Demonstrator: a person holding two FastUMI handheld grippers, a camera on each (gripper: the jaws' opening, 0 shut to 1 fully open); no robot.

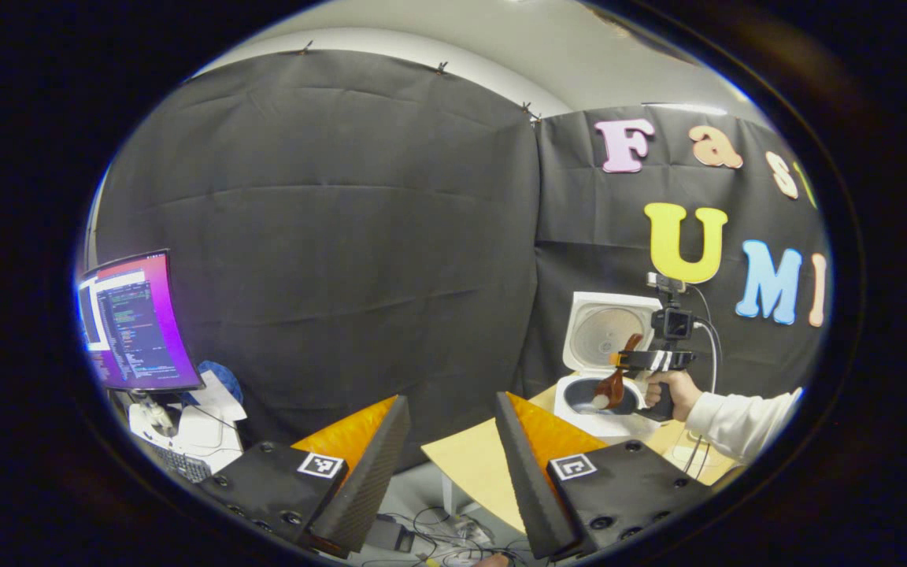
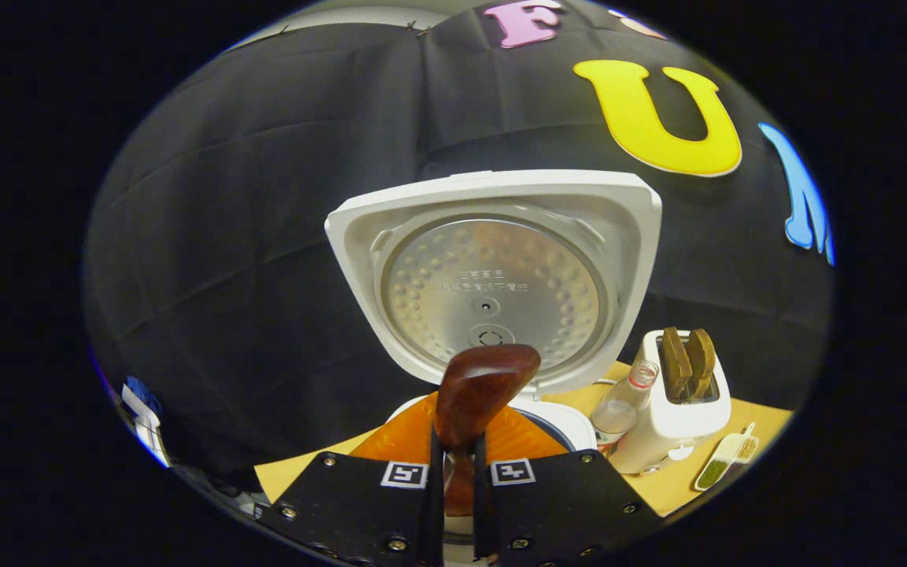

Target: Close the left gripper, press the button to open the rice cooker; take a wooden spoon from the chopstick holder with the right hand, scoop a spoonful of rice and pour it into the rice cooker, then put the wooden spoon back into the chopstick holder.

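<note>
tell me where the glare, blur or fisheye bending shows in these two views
Left gripper view: the monitor glows brightly at the left edge, and the far rice cooker and wooden spoon look small and soft. Right gripper view: the cooker's lid bulges with fisheye bending, its metal inner plate shows a dull sheen, and the wooden spoon handle between the right gripper's fingers is blurred from closeness.

Even, fairly dim indoor light; strong fisheye bending at the edges, soft blur at the rim.
</note>
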